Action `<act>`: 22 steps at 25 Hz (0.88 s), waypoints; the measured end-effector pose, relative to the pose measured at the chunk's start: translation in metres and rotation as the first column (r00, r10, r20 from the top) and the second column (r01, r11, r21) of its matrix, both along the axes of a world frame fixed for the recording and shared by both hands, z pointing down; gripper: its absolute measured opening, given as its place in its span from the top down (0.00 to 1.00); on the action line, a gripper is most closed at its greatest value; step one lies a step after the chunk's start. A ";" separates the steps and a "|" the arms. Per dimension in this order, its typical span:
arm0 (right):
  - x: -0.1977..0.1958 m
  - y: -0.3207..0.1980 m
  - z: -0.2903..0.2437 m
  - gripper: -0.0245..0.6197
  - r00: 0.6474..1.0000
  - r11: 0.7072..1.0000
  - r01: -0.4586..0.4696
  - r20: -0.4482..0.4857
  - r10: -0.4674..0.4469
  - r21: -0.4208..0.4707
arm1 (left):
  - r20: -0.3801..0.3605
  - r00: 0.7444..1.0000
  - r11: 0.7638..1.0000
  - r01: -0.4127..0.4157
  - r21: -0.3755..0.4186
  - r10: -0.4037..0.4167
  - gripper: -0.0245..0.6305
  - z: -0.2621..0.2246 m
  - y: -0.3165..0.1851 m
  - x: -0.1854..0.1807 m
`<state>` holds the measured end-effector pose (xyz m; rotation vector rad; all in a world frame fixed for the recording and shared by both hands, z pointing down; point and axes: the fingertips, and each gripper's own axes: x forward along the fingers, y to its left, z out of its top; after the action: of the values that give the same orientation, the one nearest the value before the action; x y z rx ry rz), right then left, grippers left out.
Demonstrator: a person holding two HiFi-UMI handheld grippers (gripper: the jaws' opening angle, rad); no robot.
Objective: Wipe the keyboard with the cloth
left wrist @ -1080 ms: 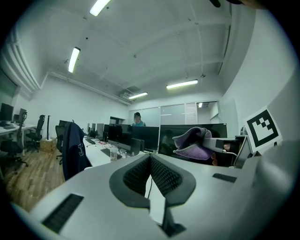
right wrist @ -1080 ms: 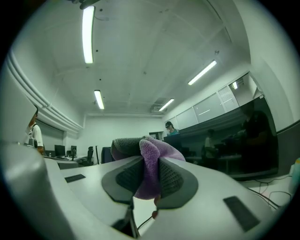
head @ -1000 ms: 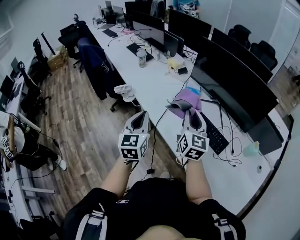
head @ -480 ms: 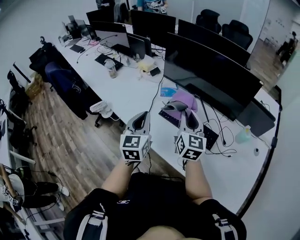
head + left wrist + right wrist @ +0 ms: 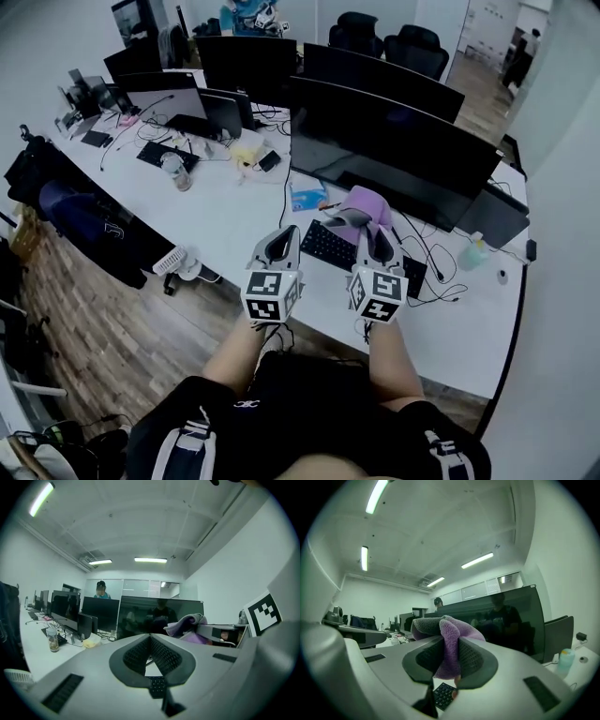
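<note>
A black keyboard lies on the white desk in front of a wide dark monitor. My right gripper is shut on a purple and grey cloth and hovers above the keyboard's middle. The cloth is pinched between the jaws in the right gripper view, with keyboard keys below. My left gripper hangs shut and empty, just left of the keyboard's near end. In the left gripper view its jaws meet with nothing between them, and the cloth shows to the right.
Cables trail over the desk right of the keyboard, near a small bottle. A blue packet, a jar and more monitors lie to the left. A small fan and chair stand by the desk's front edge.
The view has swung so the desk and keyboard now lie squarely ahead. Both grippers keep their pose, and the right one still holds the cloth, now above the keyboard.
</note>
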<state>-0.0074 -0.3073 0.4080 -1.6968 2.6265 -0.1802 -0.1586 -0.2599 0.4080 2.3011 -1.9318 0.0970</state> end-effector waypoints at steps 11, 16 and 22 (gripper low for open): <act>-0.089 -0.027 0.032 0.82 0.992 0.992 -0.115 -0.053 0.113 -0.045 | -0.050 0.991 0.992 -0.125 0.009 0.126 0.94 0.015 -0.047 -0.095; -0.117 -0.041 0.045 0.82 0.986 0.986 -0.159 -0.069 0.155 -0.051 | -0.055 0.983 0.984 -0.176 -0.010 0.175 0.94 0.028 -0.062 -0.123; -0.138 -0.058 0.062 0.82 0.976 0.975 -0.210 -0.075 0.205 -0.068 | -0.044 0.975 0.976 -0.218 -0.011 0.217 0.95 0.033 -0.079 -0.150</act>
<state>-0.1450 -0.3651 0.4696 -2.0213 2.4930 -0.2259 -0.3088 -0.3387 0.4406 2.4751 -1.6479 0.0843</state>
